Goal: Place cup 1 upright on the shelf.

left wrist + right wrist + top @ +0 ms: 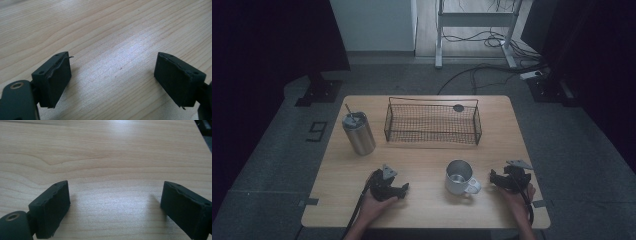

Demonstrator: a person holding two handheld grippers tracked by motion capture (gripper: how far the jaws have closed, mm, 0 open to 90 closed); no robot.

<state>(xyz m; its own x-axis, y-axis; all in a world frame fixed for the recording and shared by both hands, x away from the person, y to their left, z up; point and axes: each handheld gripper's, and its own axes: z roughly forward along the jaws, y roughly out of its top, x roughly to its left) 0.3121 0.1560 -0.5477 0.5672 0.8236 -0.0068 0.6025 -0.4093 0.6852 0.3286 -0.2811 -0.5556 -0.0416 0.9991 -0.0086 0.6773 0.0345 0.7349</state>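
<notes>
Fingers of the right gripper [498, 179] open, beside the mug [460, 178]

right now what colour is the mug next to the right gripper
Silvery metal with a white handle, the mug shows best in the high view.

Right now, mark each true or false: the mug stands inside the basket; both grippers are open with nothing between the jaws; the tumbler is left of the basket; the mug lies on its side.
1. The mug stands inside the basket: false, it stands on the table in front of it.
2. Left gripper and right gripper are open, nothing between the jaws: true.
3. The tumbler is left of the basket: true.
4. The mug lies on its side: false, it is upright.
</notes>
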